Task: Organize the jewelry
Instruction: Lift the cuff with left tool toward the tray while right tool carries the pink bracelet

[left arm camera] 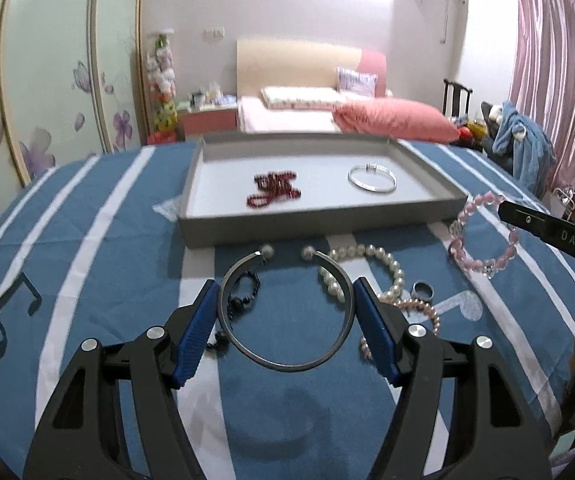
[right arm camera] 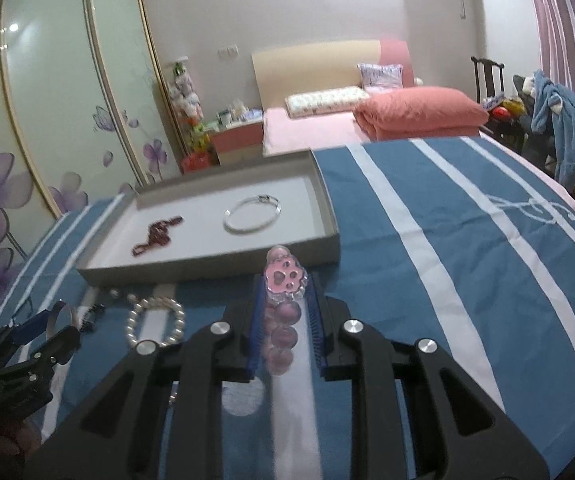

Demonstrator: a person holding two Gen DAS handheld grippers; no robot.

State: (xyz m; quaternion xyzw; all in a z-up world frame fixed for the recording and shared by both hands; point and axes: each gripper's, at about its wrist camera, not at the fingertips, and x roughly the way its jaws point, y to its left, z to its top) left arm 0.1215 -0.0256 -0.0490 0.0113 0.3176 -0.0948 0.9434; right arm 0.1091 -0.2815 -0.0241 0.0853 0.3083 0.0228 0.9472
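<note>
Tray (left arm camera: 191, 204) holds 2 pcs: red bead string (left arm camera: 273, 191), silver bangle (left arm camera: 371, 179). Left gripper (left arm camera: 285, 330) clamps open cuff (left arm camera: 283, 312); right gripper (right arm camera: 285, 320) pinches pink bead bracelet (right arm camera: 283, 280). Pearl bracelet (left arm camera: 367, 270), ring (left arm camera: 423, 291), dark piece on surface w/ striped cloth (left arm camera: 87, 208) remain.

Black grippers (left arm camera: 285, 312), ribbed blue pads (left arm camera: 197, 332)

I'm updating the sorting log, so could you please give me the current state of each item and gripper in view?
Left gripper: shut on open metal bangle.
Right gripper: shut on pink bead bracelet.
Grey tray: uncovered, on the cloth.
Red bead bracelet: in tray.
Silver bangle: in tray.
White pearl bracelet: on cloth, outside tray.
Ring: on cloth.
</note>
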